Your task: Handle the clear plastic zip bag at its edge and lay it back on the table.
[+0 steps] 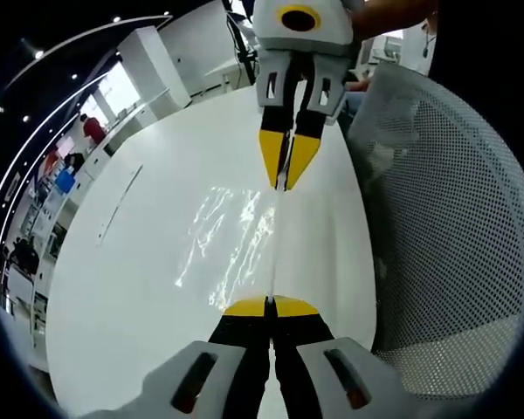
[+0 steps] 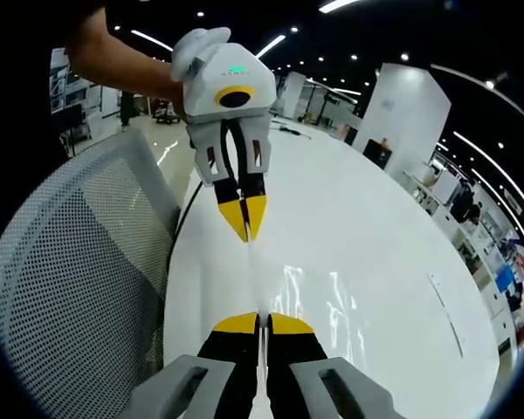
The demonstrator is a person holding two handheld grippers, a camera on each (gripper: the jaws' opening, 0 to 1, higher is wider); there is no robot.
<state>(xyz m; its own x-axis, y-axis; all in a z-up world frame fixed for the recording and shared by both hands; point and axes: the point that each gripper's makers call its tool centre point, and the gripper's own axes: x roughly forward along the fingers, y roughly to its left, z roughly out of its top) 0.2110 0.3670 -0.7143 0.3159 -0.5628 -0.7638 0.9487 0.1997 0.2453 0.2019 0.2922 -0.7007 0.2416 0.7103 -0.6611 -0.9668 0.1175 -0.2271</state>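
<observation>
The clear plastic zip bag [image 1: 231, 244] is stretched over the white table [image 1: 131, 288], showing mostly as glints. One of its edges runs taut between the two grippers. My left gripper [image 1: 269, 305] is shut on the near end of that edge. My right gripper [image 1: 286, 179] comes in from the top, shut on the far end. In the right gripper view the bag [image 2: 319, 301] spreads right of the taut edge, with my right gripper [image 2: 263, 321] shut on it below and my left gripper [image 2: 248, 231], held by a hand, shut on it above.
A grey mesh chair back [image 1: 454, 218] [image 2: 70, 262] stands close against the table's edge beside the grippers. A thin dark strip [image 1: 122, 202] [image 2: 443, 301] lies further out on the table [image 2: 384, 218]. Shelves and people are far off in the room.
</observation>
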